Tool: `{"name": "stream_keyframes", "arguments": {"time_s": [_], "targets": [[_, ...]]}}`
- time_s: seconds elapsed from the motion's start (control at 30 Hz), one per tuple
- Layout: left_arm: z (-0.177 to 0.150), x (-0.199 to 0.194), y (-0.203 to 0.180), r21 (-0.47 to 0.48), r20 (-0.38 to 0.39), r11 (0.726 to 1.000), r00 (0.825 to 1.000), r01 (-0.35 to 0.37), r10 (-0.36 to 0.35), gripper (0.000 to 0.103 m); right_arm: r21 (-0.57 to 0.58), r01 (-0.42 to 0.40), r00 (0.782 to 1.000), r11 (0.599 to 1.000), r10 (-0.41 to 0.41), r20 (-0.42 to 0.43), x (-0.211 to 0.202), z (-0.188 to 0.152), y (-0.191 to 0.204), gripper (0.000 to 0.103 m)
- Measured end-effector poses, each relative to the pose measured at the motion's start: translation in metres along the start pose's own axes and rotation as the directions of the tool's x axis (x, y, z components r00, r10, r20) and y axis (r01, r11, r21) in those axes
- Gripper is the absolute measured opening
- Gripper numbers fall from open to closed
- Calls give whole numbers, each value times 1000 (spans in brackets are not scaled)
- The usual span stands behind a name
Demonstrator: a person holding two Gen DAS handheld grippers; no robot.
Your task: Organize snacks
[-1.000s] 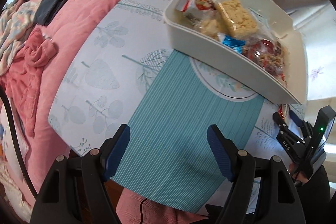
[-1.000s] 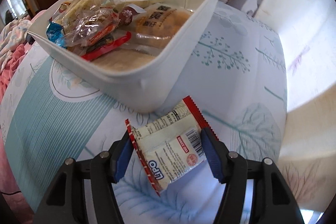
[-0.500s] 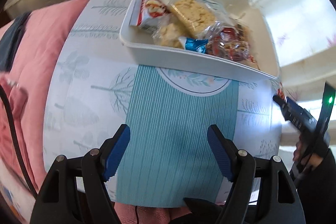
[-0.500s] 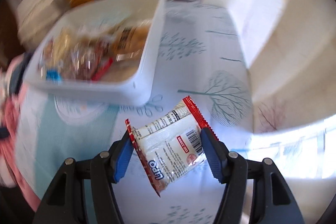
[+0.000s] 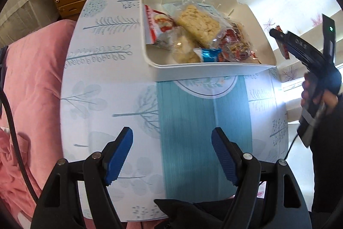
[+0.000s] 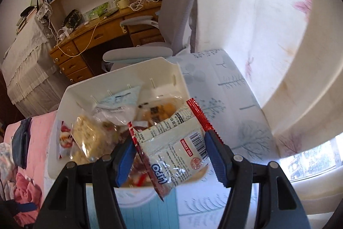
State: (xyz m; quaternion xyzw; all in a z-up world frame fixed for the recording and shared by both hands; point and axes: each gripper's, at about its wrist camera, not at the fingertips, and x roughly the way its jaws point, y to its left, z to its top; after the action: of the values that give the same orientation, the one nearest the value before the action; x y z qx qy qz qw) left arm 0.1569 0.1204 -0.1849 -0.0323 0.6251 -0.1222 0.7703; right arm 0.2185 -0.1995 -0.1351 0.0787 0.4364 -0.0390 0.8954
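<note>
1. Snack packet (image 6: 175,149) — white with red crimped edges and a barcode — sits pinched between the blue pads of the right gripper (image 6: 170,156), held in the air above the near right corner of the white bin (image 6: 120,81).
2. Right gripper's jaws press on the packet's two side edges; the packet hangs tilted, one red corner pointing down past the bin's near rim.
3. Left gripper (image 5: 172,153) has its jaws spread wide with nothing between them; it hangs over the teal striped band of the tablecloth (image 5: 96,70), well short of the bin.
4. White bin (image 5: 193,72) stands on the far half of the table, its near wall overlapping the round emblem printed on the cloth.
5. Inside the bin lie several wrapped snacks: a pale rice-crisp bar in clear wrap (image 5: 199,24), a red-and-white packet (image 5: 158,29) by the left wall, a small blue wrapper (image 5: 209,55) near the front, and red-wrapped nut pieces (image 5: 238,48) to the right (other wrappers beneath are too jumbled to tell apart).
6. From the left wrist view, the right gripper (image 5: 280,40) shows at the right edge, raised beside the bin's right side, with the person's hand (image 5: 317,91) on its handle.
7. Pink bedding (image 5: 32,83) lies left of the table — a wooden desk (image 6: 90,40) and a grey chair (image 6: 171,20) stand beyond it.
</note>
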Motion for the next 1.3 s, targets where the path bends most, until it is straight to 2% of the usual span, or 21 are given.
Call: {"name": "stream_keyframes", "arguments": {"time_s": [0.17, 0.27, 0.33, 0.37, 0.4, 0.53, 0.73, 0.83, 1.0, 1.07, 1.17, 1.3], "targets": [[9, -15, 24, -11, 34, 1000, 999, 0, 1, 75, 10, -6, 999, 1000, 7, -39, 24, 6, 33, 65], [15, -21, 33, -18, 53, 1000, 999, 7, -6, 75, -11, 19, 998, 1000, -20, -55, 32, 6, 49, 66], [16, -23, 35, -17, 60, 1000, 998, 20, -19, 75, -24, 30, 999, 999, -31, -42, 30, 6, 58, 71], [16, -24, 36, -16, 62, 1000, 998, 26, -24, 75, -28, 36, 999, 999, -37, -30, 26, 5, 61, 81], [16, -25, 36, -15, 62, 999, 998, 29, -28, 75, -29, 40, 999, 999, -40, -21, 24, 4, 61, 84], [13, -24, 33, -19, 61, 998, 997, 53, -51, 75, -23, 55, 998, 998, -56, -22, 14, -1, 61, 85], [2, -21, 21, -32, 67, 998, 997, 45, -42, 76, 12, 57, 993, 998, -56, -107, 5, -30, 45, 85], [-8, -21, 16, -56, 77, 998, 997, 28, -23, 76, 34, 64, 983, 997, -58, -176, 3, -55, 33, 86], [-33, -22, 12, -143, 96, 990, 995, -14, 28, 76, 62, 31, 951, 998, -10, -310, -3, -102, 16, 86], [-46, -25, 9, -189, 106, 981, 993, -34, 54, 76, 56, 11, 942, 998, 9, -336, -8, -113, 13, 86], [-63, -33, 2, -235, 122, 972, 991, -16, 46, 76, 85, -27, 920, 996, 58, -388, -23, -130, 2, 86], [-81, -46, -17, -248, 132, 969, 990, -14, 48, 76, 82, -71, 906, 994, 99, -411, -53, -142, -8, 89]]}}
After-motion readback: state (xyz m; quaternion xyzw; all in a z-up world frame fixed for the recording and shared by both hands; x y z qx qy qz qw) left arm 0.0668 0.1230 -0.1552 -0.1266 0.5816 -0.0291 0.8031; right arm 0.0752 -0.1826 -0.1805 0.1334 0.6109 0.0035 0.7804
